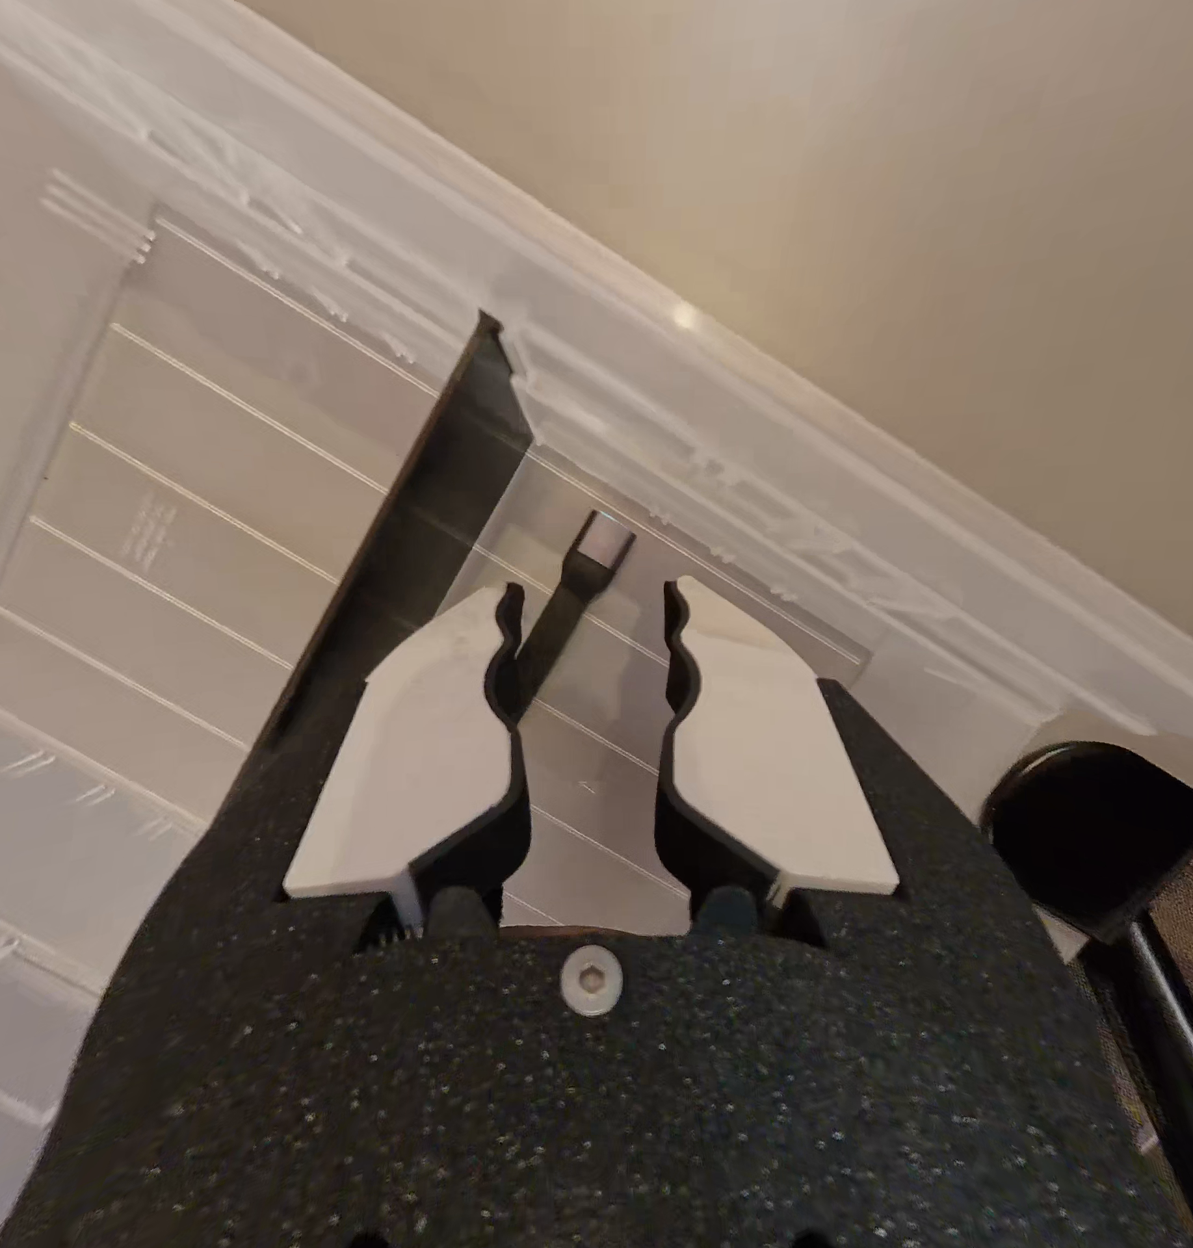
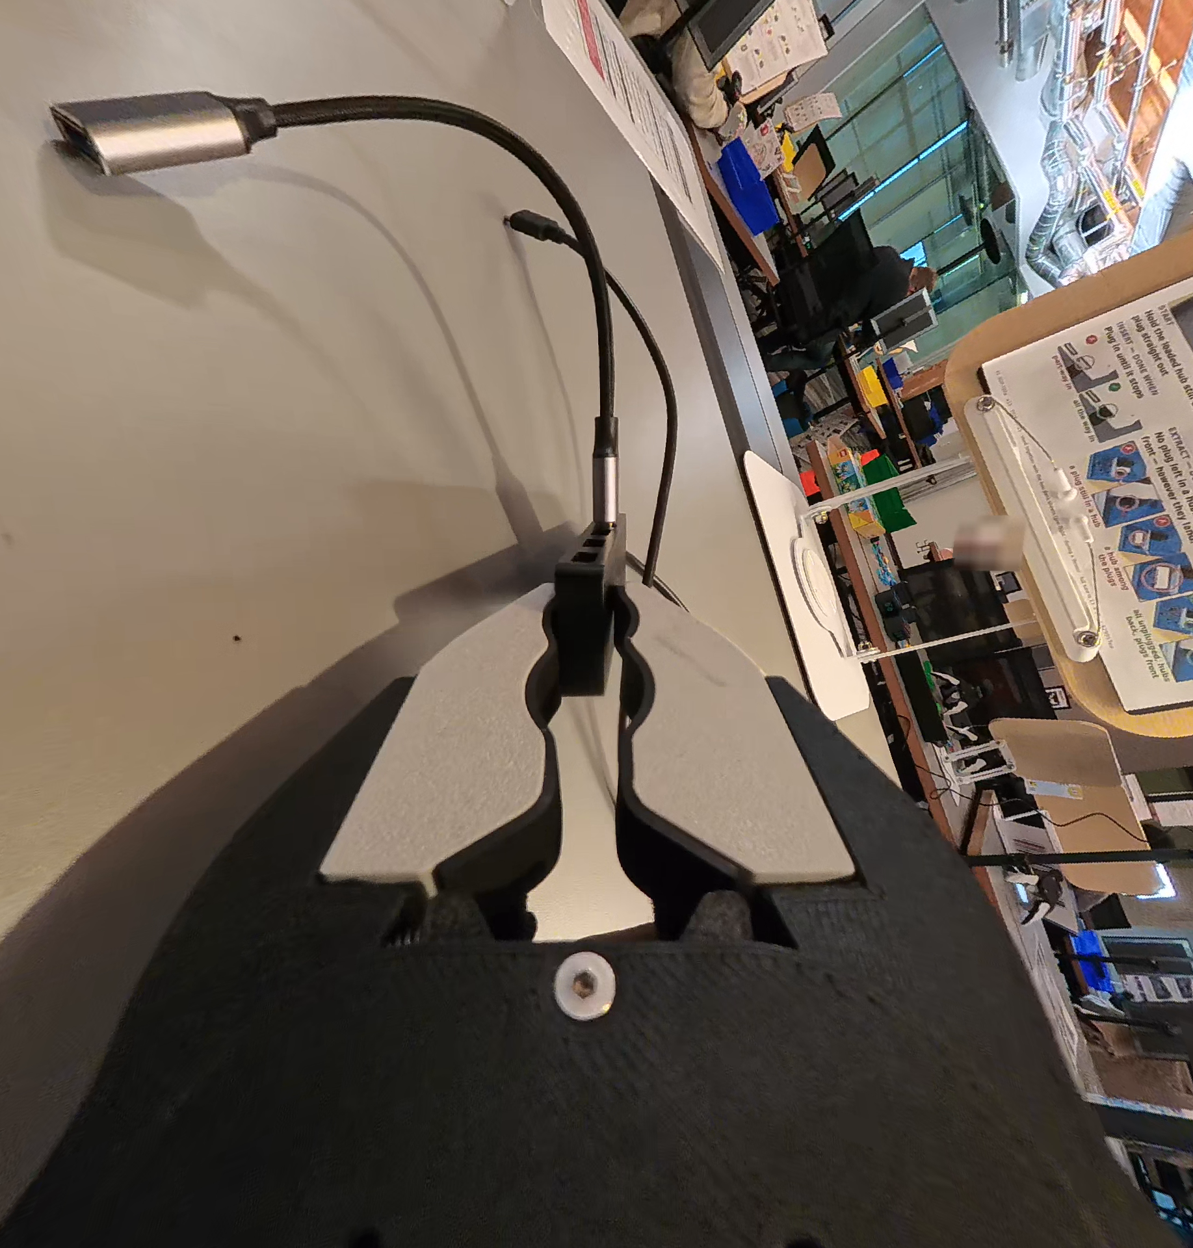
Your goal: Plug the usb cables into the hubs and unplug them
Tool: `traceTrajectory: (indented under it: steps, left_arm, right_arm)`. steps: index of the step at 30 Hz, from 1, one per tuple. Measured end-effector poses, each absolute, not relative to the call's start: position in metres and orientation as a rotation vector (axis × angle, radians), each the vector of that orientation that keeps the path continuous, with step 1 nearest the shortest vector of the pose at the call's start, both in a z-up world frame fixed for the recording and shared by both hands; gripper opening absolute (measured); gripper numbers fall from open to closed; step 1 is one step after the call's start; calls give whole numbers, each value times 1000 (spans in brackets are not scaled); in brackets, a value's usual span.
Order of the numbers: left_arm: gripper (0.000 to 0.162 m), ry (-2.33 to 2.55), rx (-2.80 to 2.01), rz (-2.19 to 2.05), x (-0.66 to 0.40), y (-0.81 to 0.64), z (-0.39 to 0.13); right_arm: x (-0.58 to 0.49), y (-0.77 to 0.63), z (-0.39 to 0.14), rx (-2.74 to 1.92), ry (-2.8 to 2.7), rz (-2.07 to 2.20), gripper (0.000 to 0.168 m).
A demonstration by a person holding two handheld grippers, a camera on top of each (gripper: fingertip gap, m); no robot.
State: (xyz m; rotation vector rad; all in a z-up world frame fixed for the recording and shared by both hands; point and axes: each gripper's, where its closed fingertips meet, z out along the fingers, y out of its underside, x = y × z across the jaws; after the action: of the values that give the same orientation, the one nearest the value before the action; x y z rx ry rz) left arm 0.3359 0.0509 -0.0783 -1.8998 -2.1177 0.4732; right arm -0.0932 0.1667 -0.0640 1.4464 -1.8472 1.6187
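i clamp my right gripper [image 2: 583, 648] on a small black plastic hub [image 2: 585, 608] at frame centre, one braided black cable [image 2: 583, 270] seated in it; my left gripper [image 1: 590, 641] spread, a flat black usb plug [image 1: 583, 594] resting against one finger; more unplugging remains.

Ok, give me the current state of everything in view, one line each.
left gripper: open, black cable lying against one finger, not clamped.
USB plug: free, in no port.
right gripper: shut on the black hub.
black hub: held upright, one braided cable plugged in.
braided cable: seated in hub, silver far end lying on the table.
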Motion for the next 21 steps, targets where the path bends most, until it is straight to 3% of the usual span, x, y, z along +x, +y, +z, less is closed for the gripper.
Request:
traceTrajectory:
  steps: [6,8,9,10,15,21]
  left_arm:
    - [53,-2127,-1923,335,349,51,-104]
    - [34,-2100,-1932,406,347,48,-103]
    - [17,-2101,-1934,415,347,48,-103]
    - [13,-2112,-1939,411,349,47,-103]
    - [5,-2233,-1935,414,368,47,-98]
    - [2,-2260,-1826,723,373,48,-42]
  right_arm:
    - [-92,166,-66,1457,-1861,1617,12]
    - [-93,166,-66,1457,-1866,1619,12]
    - [-93,166,-66,1457,-1868,1620,12]
    - [-93,166,-66,1456,-1868,1621,12]
    - [-93,166,-67,1456,-1866,1619,12]
    - [-93,167,-66,1456,-1859,1612,13]
